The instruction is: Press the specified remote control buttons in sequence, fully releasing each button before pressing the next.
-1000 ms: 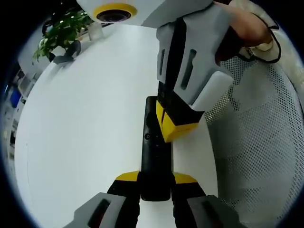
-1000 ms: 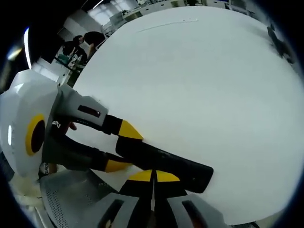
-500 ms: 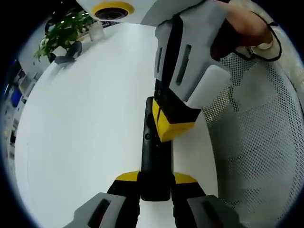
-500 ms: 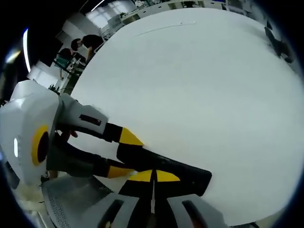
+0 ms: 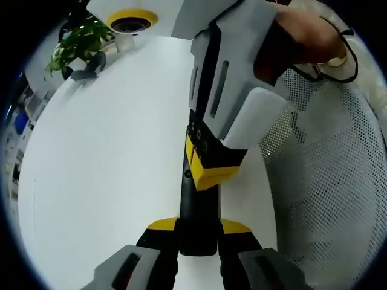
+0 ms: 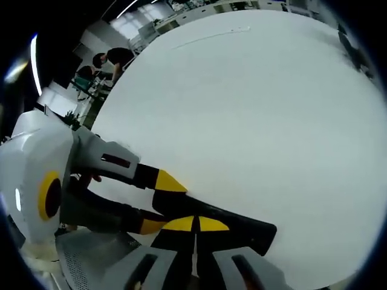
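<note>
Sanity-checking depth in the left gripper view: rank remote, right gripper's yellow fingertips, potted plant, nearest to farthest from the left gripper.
1. Remote: gripped between the left gripper's fingers.
2. Right gripper's yellow fingertips: just ahead, over the remote.
3. Potted plant: far table edge, upper left.

left gripper (image 5: pixel 198 225) clamps the remote (image 5: pixel 196 223) between its jaws. right gripper (image 6: pixel 195 225) has its jaws pressed together, tips down on the remote's face; a hand (image 5: pixel 302 36) grips it.

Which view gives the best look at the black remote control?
The left gripper view: the remote control runs lengthwise, held in the left claw, with the right claw over it. The right gripper view shows the remote obliquely, mostly its side, partly behind the shut right claw.
</note>
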Motion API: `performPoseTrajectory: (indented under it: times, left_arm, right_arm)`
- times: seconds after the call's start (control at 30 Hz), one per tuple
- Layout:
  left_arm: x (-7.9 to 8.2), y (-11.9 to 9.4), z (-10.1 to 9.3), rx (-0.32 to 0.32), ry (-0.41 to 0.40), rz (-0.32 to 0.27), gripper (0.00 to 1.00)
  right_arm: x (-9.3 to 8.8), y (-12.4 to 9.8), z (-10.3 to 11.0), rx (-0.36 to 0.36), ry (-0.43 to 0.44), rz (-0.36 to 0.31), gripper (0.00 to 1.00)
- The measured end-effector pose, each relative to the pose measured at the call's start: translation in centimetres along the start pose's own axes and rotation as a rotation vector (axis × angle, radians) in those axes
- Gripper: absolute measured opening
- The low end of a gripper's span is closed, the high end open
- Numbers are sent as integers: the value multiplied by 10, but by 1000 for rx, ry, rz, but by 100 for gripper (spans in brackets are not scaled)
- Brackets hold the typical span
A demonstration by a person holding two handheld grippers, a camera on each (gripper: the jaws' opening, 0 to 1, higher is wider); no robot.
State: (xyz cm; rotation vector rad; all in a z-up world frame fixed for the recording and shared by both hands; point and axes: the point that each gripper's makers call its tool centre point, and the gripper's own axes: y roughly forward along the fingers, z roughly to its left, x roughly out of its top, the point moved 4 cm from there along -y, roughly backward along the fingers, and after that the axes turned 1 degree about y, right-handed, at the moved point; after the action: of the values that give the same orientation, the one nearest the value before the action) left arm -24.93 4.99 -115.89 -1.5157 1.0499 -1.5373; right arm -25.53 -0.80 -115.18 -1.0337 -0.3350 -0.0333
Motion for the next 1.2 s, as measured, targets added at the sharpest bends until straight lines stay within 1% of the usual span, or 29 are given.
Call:
performPoseTrajectory:
  times: [0.2,0.47,0.67,0.8,0.87,0.9,0.97,1.03,1.2]
  left_arm:
    - [0,0,-1,-3,-1,0,23]
    - [0,-1,0,-12,-8,-10,23]
    - [-1,-1,0,-11,-14,-17,23]
    - [-1,-1,0,-7,-24,-27,23]
    - [-1,-1,0,-8,-31,-32,23]
    - [-1,-1,0,-8,-36,-35,23]
    - [-1,-1,0,-8,-39,-39,23]
    - [-1,-1,0,-6,-36,-42,23]
    - [-1,-1,0,-7,-37,-42,23]
  right_arm:
    - [0,1,2,-19,-31,-4,0]
    - [0,1,0,-11,-8,-28,0]
    - [2,2,0,-11,-6,-11,0]
    - [3,2,1,-30,-36,-2,0]
    - [4,3,2,-22,-37,-14,0]
    - [5,4,4,-6,-28,-22,0]
    - [4,5,6,12,-11,-16,0]
    - [3,7,8,5,-18,-4,0]
    - [4,8,9,8,-35,-4,0]
